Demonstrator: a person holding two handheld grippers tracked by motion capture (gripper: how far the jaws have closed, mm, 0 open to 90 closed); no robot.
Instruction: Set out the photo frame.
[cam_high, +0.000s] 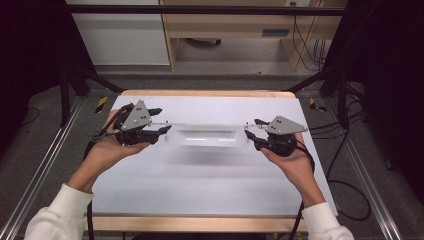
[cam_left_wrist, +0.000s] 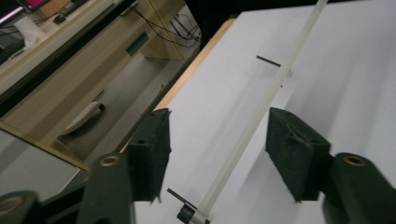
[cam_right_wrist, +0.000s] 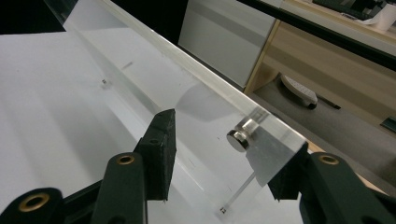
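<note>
A clear acrylic tray (cam_high: 207, 135) lies across the middle of the white table (cam_high: 200, 190). My left gripper (cam_high: 161, 121) is at its left end. In the left gripper view the tray's thin clear edge (cam_left_wrist: 261, 112) runs between the spread jaws of this gripper (cam_left_wrist: 217, 149), and neither pad touches it. My right gripper (cam_high: 252, 128) is at the tray's right end. In the right gripper view a clear panel (cam_right_wrist: 187, 93) with a small round metal stud (cam_right_wrist: 238, 140) stands between the jaws of this gripper (cam_right_wrist: 224, 158). The left pad (cam_right_wrist: 161, 149) stands apart from the panel; the other pad sits behind it.
The table's wooden far edge (cam_high: 205, 93) borders a grey floor with a pale wooden cabinet (cam_high: 235, 30) behind. Black frame posts stand at both sides, and cables (cam_high: 345, 165) trail on the floor to the right. A person's hands and white sleeves come in from the bottom.
</note>
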